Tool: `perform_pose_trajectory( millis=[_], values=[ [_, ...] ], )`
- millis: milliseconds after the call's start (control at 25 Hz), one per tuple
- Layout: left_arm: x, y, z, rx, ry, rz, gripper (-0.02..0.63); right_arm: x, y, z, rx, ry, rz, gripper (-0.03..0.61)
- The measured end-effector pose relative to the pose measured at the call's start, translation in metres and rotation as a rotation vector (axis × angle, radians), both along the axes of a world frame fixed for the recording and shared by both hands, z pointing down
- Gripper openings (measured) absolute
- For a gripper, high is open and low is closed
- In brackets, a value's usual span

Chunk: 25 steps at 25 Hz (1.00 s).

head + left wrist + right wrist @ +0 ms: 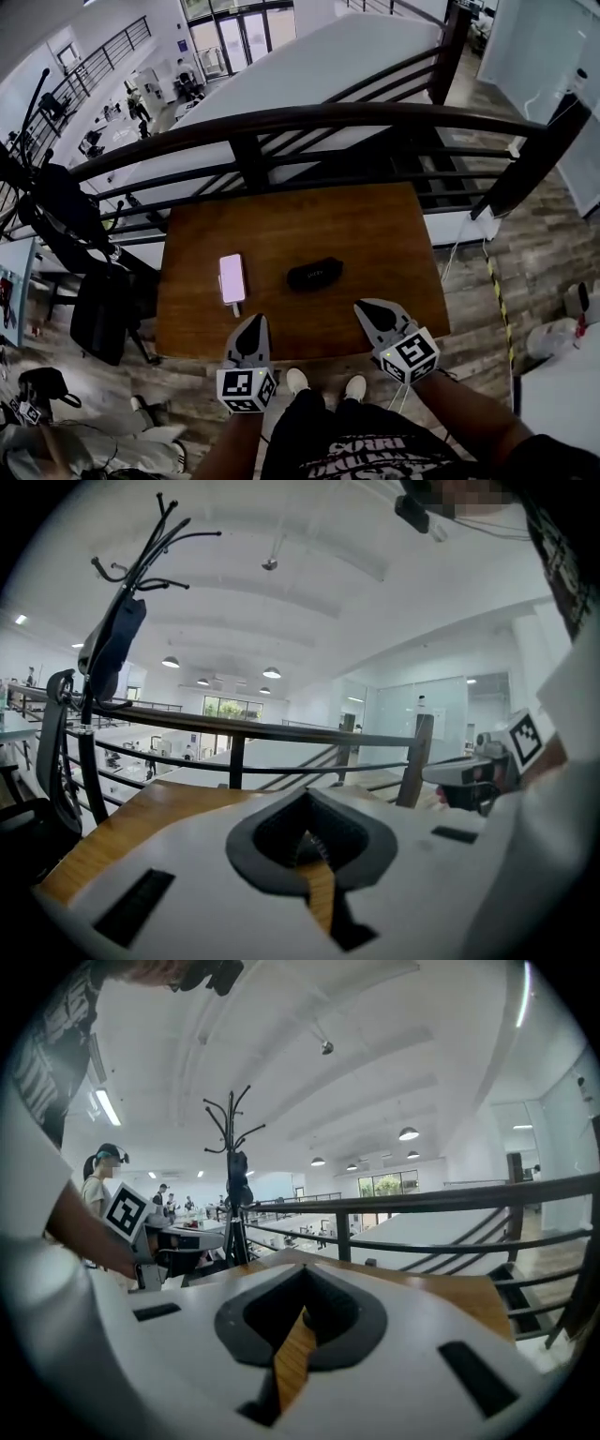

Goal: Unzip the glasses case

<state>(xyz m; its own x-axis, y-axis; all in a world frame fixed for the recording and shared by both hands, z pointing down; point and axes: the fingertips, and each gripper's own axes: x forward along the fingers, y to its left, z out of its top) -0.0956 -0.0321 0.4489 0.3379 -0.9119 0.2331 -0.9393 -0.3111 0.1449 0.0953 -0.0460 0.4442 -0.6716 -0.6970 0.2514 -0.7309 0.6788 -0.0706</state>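
Observation:
A black zipped glasses case (314,274) lies near the middle of the brown wooden table (375,234). My left gripper (253,321) hovers over the table's near edge, to the left of and short of the case, with its jaws together and nothing in them. The right gripper (365,307) is over the near edge to the right of the case, shut and empty too. Neither touches the case. Both gripper views look level across the table toward the railing, and the case is hidden behind the jaws of the left gripper (305,795) and the right gripper (302,1275).
A pink phone (232,278) with a short cable lies left of the case. A dark metal railing (281,122) runs along the far side of the table. A black chair (103,314) and a coat stand (117,639) are at the left.

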Motion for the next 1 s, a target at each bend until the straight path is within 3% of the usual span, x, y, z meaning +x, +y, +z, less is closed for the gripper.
perform_pose_trajectory(
  millis=[400, 560, 720, 1000],
  values=[
    [-0.040, -0.067, 0.076, -0.138, -0.053, 0.208, 0.005, -0.093, -0.049, 0.075, -0.047, 0.445, -0.153, -0.011],
    [-0.058, -0.099, 0.096, -0.176, -0.121, 0.316, 0.005, -0.131, -0.077, 0.096, -0.048, 0.606, -0.252, -0.008],
    [-0.032, -0.124, 0.112, -0.234, -0.162, 0.391, 0.005, -0.125, -0.103, 0.119, -0.081, 0.736, -0.397, 0.105],
    [-0.015, -0.144, 0.151, -0.289, -0.216, 0.415, 0.005, -0.118, -0.145, 0.173, -0.060, 1.028, -0.658, 0.221]
  ],
)
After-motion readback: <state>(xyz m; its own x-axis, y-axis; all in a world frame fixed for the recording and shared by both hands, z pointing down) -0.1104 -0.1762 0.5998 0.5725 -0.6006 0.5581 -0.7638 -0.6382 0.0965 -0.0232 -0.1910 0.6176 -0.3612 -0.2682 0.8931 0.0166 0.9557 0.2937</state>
